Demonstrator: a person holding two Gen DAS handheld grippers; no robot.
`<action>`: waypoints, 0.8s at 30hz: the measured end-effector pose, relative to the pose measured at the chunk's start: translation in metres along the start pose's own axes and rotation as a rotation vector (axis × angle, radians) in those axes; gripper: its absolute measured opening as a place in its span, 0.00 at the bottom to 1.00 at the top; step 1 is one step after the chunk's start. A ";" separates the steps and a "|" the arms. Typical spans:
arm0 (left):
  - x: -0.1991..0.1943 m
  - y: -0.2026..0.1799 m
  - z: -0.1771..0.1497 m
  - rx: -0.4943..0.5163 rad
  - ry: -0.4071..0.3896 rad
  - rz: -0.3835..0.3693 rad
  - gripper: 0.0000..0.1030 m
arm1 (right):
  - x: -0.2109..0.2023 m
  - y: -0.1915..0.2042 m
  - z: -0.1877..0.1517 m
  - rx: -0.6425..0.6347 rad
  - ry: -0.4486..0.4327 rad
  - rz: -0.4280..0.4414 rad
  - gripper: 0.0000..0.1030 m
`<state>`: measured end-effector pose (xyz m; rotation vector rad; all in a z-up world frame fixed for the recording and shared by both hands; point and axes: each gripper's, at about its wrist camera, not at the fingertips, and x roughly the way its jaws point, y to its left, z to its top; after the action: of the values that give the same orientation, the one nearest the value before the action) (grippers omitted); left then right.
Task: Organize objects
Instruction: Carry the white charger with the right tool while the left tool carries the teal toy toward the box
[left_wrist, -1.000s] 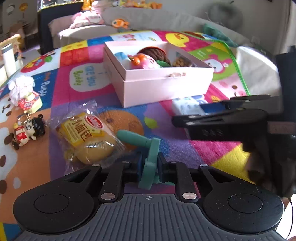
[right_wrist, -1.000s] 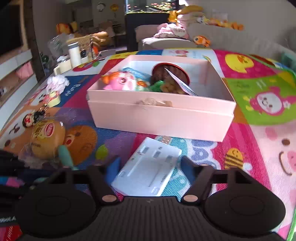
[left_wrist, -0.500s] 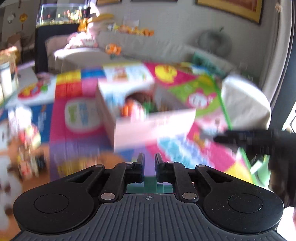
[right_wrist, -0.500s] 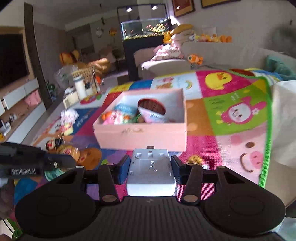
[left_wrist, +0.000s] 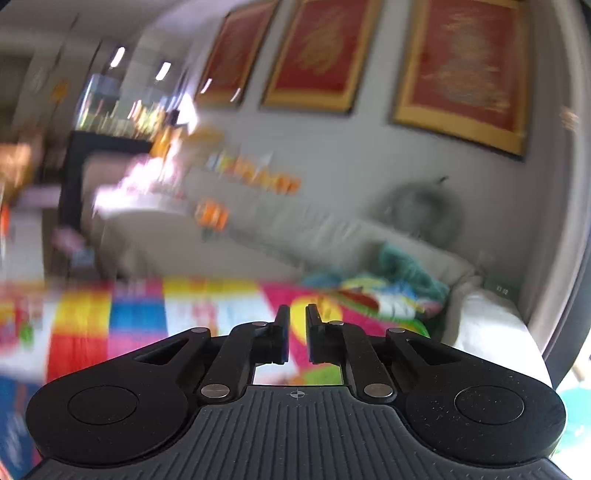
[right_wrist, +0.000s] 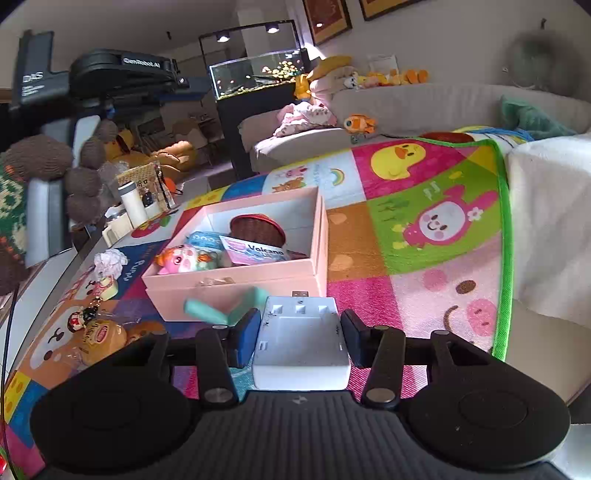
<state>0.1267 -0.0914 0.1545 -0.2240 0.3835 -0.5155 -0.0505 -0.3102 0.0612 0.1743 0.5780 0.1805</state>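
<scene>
The pink box (right_wrist: 236, 284) stood open at the top, but its left and middle were crowded with a pink toy (right_wrist: 177, 258), a packet (right_wrist: 255, 251) and a brown basket (right_wrist: 258, 229); only the far right corner showed bare floor. To the right of the box the play mat (right_wrist: 424, 221) lay open as far as the white cushion (right_wrist: 550, 221). To the left, a wrapped bun (right_wrist: 99, 336), a keychain doll (right_wrist: 83, 317) and a white fluffy toy (right_wrist: 109, 260) cluttered the mat. A blurred teal piece (right_wrist: 218, 310) hung before the box's front wall.
</scene>
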 end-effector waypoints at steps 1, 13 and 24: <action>0.000 0.004 -0.008 -0.018 0.036 -0.030 0.09 | 0.000 -0.002 0.000 0.002 0.001 -0.001 0.46; -0.056 -0.034 -0.150 0.403 0.346 -0.038 0.14 | 0.035 0.005 -0.029 -0.044 0.102 -0.035 0.46; -0.005 -0.033 -0.169 0.279 0.478 0.042 0.22 | 0.027 0.008 -0.039 -0.084 0.110 -0.092 0.67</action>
<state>0.0391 -0.1360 0.0128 0.1826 0.7718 -0.5736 -0.0512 -0.2921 0.0163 0.0566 0.6855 0.1248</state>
